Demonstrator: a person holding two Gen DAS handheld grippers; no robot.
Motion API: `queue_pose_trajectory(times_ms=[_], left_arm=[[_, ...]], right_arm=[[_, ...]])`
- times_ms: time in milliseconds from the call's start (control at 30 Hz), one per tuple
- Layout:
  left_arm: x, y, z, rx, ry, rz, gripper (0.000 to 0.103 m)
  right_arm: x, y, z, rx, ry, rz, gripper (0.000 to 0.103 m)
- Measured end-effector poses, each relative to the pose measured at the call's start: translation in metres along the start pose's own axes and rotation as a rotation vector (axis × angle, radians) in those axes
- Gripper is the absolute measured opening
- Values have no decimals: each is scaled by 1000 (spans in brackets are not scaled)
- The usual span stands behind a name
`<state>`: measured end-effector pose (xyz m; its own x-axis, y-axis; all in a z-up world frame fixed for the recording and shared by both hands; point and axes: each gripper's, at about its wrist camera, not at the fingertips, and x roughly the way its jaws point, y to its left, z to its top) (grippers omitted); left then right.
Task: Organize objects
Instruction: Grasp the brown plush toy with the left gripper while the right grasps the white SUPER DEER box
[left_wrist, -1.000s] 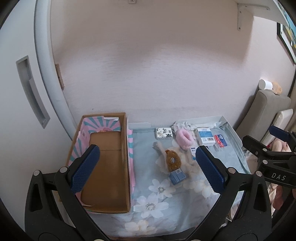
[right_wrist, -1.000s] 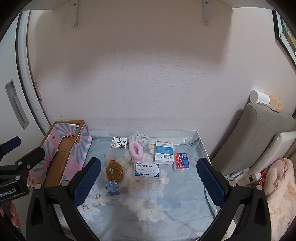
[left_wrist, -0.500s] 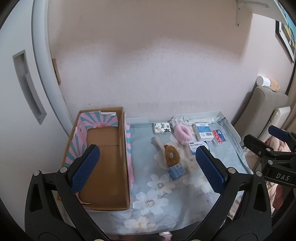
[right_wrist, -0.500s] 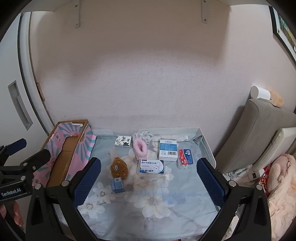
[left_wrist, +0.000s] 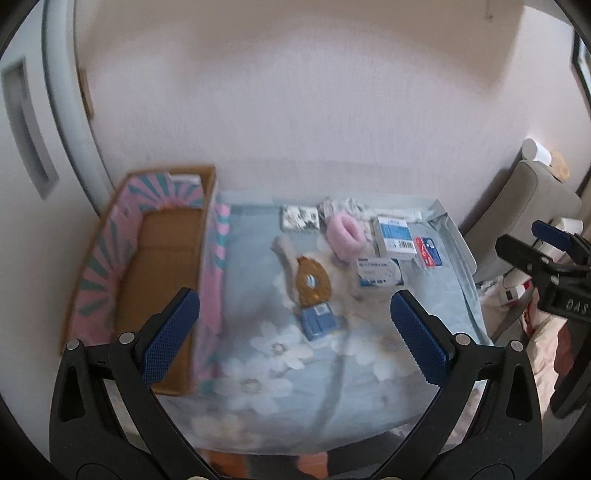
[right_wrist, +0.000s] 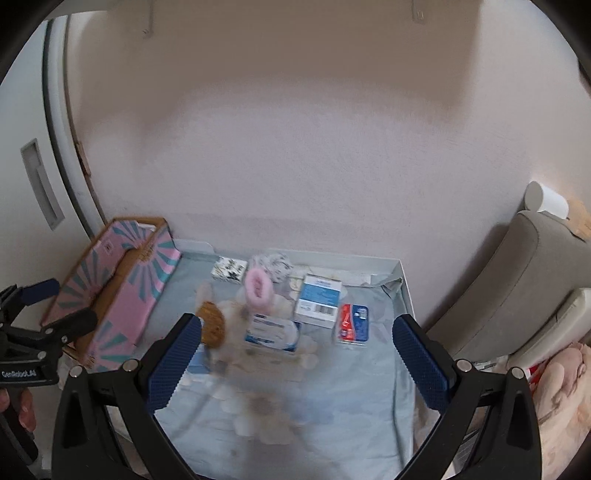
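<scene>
The left gripper (left_wrist: 293, 338) and the right gripper (right_wrist: 297, 360) are both spread wide with nothing in them, up above the tabletop (left_wrist: 369, 369) and its soft blue flowered cloth. On the cloth lie a fuzzy pink ring (left_wrist: 345, 234), a round brown furry toy (left_wrist: 312, 282), a small blue box (left_wrist: 319, 323), a flat white and blue box (left_wrist: 394, 236) and a red packet (left_wrist: 428, 251), with the long open cardboard box (left_wrist: 159, 273) at the left edge. Both views are blurrier than half a second ago, the things look bigger, and the right gripper has shifted so its left pad now covers part of the small blue box.
</scene>
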<state>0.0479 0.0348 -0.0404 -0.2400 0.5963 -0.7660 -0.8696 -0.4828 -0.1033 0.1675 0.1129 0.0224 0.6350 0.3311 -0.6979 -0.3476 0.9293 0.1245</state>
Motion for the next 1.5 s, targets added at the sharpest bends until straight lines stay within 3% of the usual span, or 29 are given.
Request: queue_pose_trajectory(times_ms=[433, 667, 833, 967, 1033, 1167, 1200, 1333, 1500], left_arm=[[106, -28, -1, -152, 150, 66, 100], [169, -32, -1, -175, 226, 136, 98], [206, -29, -4, -179, 287, 162, 87], [225, -26, -6, -178, 304, 174, 85], [233, -25, -8, -175, 315, 175, 76], [242, -26, -10, -149, 313, 191, 69], [243, -26, -9, -144, 310, 194, 65], [242, -24, -8, -136, 295, 191, 46], [243, -18, -8, -136, 290, 172, 45]], right_arm=[[129, -64, 29, -71, 246, 54, 103], [205, -50, 30, -146, 350, 62, 103], [246, -45, 27, -157, 423, 57, 103], [270, -46, 24, -107, 467, 54, 101], [279, -45, 22, -104, 487, 56, 97], [292, -45, 17, -50, 525, 56, 88], [293, -45, 16, -39, 528, 67, 80], [289, -45, 15, -19, 516, 57, 75], [283, -49, 14, 19, 504, 54, 72]])
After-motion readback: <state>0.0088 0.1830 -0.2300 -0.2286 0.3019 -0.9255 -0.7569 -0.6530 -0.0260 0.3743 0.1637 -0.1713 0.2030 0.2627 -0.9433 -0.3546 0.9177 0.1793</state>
